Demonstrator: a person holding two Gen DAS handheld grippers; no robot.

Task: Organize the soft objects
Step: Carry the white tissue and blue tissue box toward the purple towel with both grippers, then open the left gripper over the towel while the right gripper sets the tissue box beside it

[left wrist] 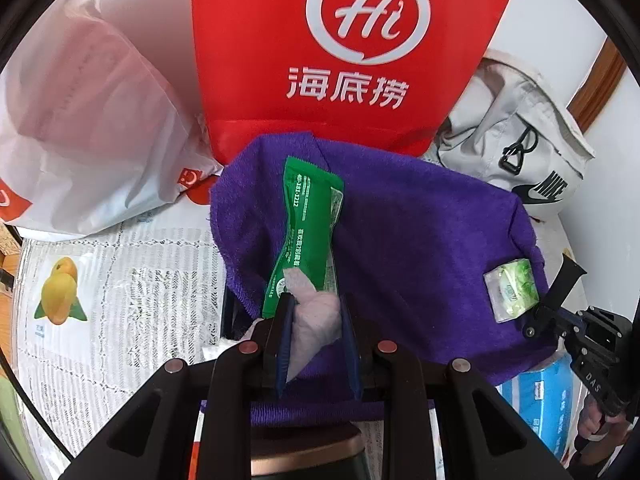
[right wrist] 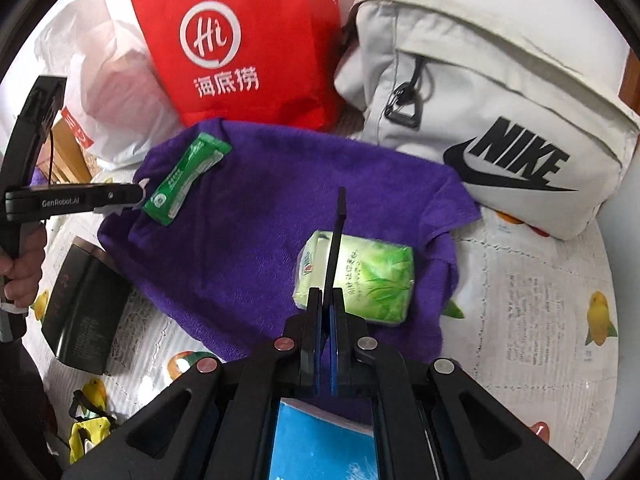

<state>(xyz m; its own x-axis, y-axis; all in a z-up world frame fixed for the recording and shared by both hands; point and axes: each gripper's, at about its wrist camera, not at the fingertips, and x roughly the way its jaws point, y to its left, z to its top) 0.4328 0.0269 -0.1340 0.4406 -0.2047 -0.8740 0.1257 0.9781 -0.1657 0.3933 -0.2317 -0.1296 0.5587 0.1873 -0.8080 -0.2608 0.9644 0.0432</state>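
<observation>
While the left tongs (left wrist: pixel 316 320) pinch a wad of pale tissue (left wrist: pixel 314 320) between their pads, the right tongs (right wrist: pixel 328 312) are closed tight on a thin black strap (right wrist: pixel 335 248) that sticks up ahead of them. Both hang over a purple towel (right wrist: pixel 260 240) spread on a fruit-printed cloth (right wrist: pixel 540 300). Just beyond the left tongs, touching the tissue, a green packet (left wrist: pixel 308 232) lies on the towel; a green tissue pack (right wrist: pixel 360 280) lies right under the right tongs' tips, near the towel's right edge. Past the towel, a red bag (left wrist: pixel 352 52) stands straight ahead of the left tongs, with a white plastic bag (left wrist: pixel 80 120) to its left and a white Nike bag (right wrist: pixel 500 120) ahead-right of the right tongs. A dark box (right wrist: pixel 84 304) sits left of the towel, near the hand (right wrist: pixel 24 276) holding the left tongs. A blue pack (left wrist: pixel 548 404) shows under the towel's near right corner.
</observation>
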